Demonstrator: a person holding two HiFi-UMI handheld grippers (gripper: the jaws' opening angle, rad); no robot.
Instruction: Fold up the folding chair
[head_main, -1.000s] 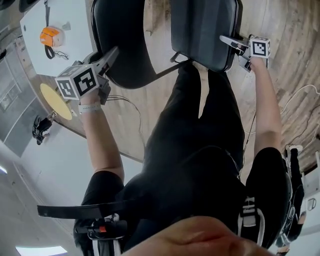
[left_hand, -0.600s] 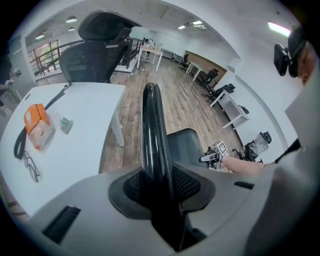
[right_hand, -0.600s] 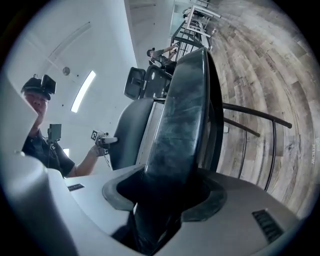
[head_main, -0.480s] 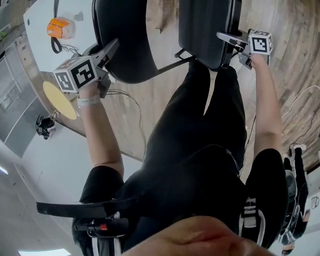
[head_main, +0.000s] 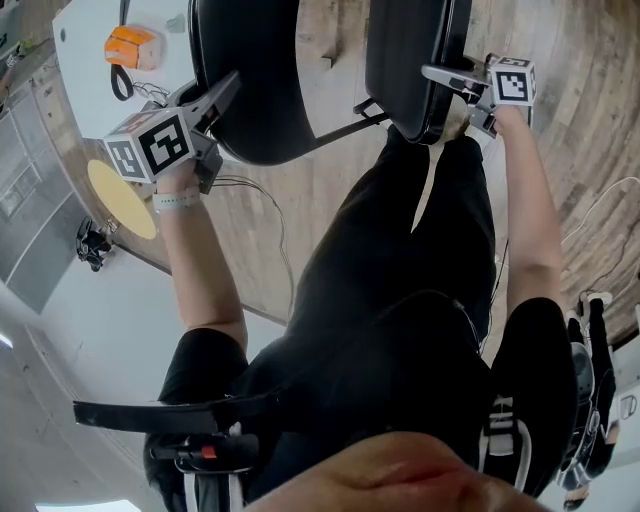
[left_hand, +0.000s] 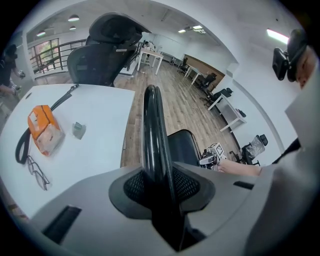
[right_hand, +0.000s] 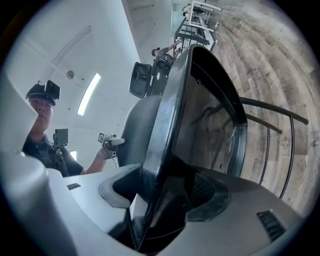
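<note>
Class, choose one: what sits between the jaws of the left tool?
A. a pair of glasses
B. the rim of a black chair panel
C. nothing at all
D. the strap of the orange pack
B: in the left gripper view the left tool is clamped on the thin rim of the black chair panel; the orange pack and glasses lie on the white table.

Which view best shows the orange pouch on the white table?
Left gripper view: the orange pouch lies whole and close on the white table. Head view shows it small near the top edge; right gripper view doesn't show it.
</note>
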